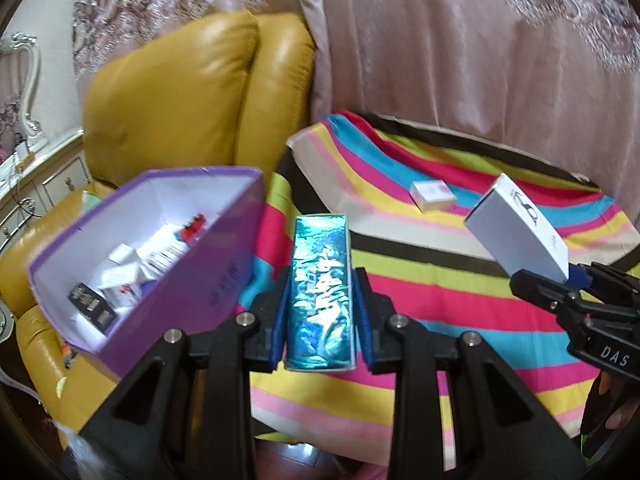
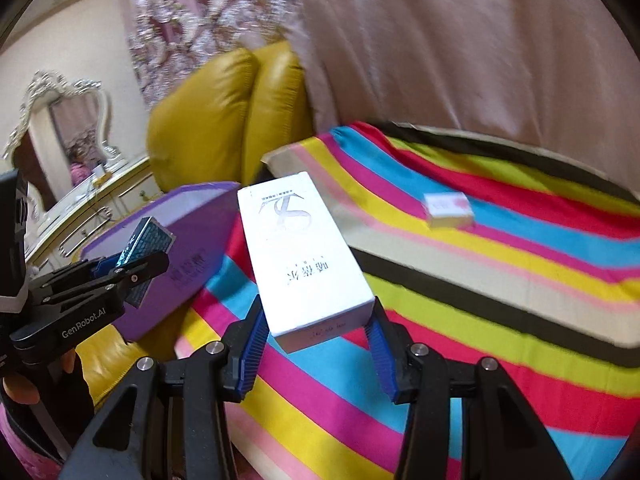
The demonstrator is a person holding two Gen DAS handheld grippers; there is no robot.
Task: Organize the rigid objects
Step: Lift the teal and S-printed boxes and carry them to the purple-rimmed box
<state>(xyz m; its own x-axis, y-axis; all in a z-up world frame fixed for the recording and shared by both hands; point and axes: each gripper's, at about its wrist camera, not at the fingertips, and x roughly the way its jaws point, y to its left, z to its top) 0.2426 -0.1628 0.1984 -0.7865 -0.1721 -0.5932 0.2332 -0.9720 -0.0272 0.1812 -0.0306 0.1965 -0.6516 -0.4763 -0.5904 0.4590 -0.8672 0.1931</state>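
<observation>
Teal foil box point(image 1: 322, 292), clamped in the left claw point(image 1: 322, 300), should be lowered level into the purple bin point(image 1: 208, 280); the white box point(image 2: 304, 256) is held by the right claw point(image 2: 316, 344).

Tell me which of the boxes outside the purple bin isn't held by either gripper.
The small white box with pink print, lying alone on the striped cloth. The teal foil box and the tall white box are each gripped.

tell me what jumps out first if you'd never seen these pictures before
The bright striped cloth fills the right of both views, with one small white box lying on it. Each gripper clamps a carton above it: the left gripper holds a shiny teal box, the right gripper a tall white box. At left, an open purple box of small packages sits on a yellow leather armchair.
</observation>
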